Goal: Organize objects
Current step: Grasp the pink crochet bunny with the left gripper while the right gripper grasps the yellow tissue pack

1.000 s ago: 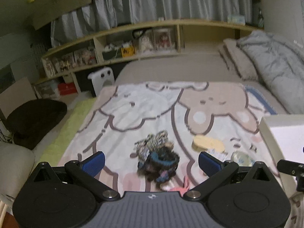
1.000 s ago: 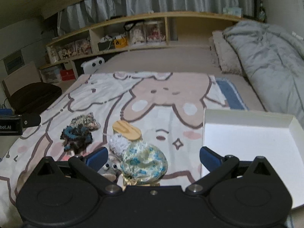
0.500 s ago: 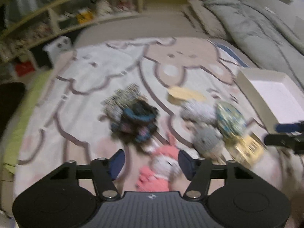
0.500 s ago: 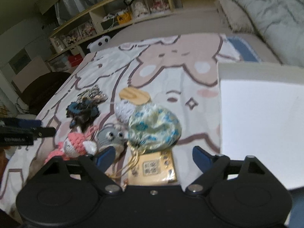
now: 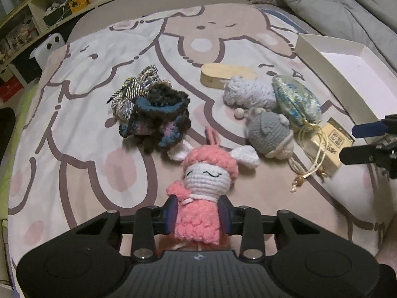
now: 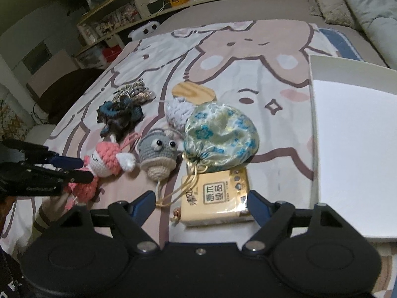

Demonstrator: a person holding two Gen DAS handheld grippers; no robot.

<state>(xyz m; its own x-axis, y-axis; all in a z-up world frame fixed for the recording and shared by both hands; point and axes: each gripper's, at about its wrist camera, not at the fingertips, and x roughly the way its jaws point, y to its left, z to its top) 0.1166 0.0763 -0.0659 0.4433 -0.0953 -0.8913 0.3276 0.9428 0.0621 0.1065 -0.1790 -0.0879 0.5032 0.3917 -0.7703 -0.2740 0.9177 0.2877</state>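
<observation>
The left claw (image 5: 199, 214) clamps the pink crochet doll (image 5: 201, 193). The right claw (image 6: 201, 204), closing, straddles the yellow tissue pack (image 6: 214, 198) printed with unreadable Chinese characters, pads not touching.

The left gripper (image 5: 198, 214) is clamped on the body of a pink crochet doll (image 5: 202, 196), its pads pressing both sides, the doll's white face turned up above them. Beyond it on the cartoon blanket (image 5: 82, 79) lie a dark crochet piece (image 5: 158, 121) touching a striped braided bundle (image 5: 131, 92), a grey crochet toy (image 5: 269, 131), a pale blue yarn toy (image 5: 248, 92), a floral drawstring pouch (image 5: 296, 101) and a wooden oval box (image 5: 223, 75). A yellow packet (image 5: 327, 146) lies just beside the white tray (image 5: 330, 74). The right gripper's (image 5: 352, 144) fingers enter from the right edge, over the packet
</observation>
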